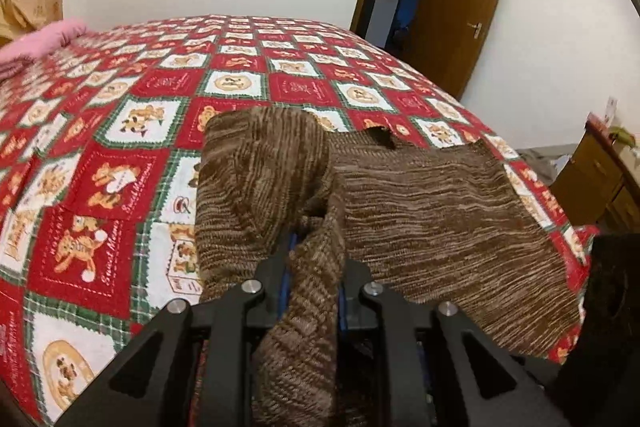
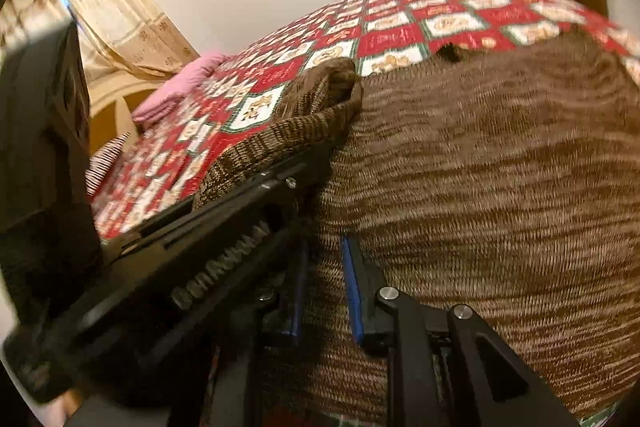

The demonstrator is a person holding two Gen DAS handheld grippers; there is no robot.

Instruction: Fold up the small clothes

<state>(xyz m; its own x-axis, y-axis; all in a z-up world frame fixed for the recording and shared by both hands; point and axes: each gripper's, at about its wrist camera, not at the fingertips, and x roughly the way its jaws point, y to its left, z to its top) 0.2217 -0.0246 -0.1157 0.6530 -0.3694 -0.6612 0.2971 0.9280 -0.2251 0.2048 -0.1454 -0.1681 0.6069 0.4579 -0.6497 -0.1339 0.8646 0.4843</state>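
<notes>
While both grippers pinch the brown sweater (image 1: 432, 215), we hold its sleeve in the left gripper (image 1: 310, 291), body lying rightward beside the right gripper (image 2: 326, 291).

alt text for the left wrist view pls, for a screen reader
The left claw is shut on a bunched fold of a brown striped knit garment, which lies spread on a bed with a red, green and white bear-print quilt. Behind are a white wall and an open wooden door.

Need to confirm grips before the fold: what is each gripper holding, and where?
Both hold the brown knit sweater: left gripper pinches the bunched sleeve, right gripper grips its near edge.
</notes>
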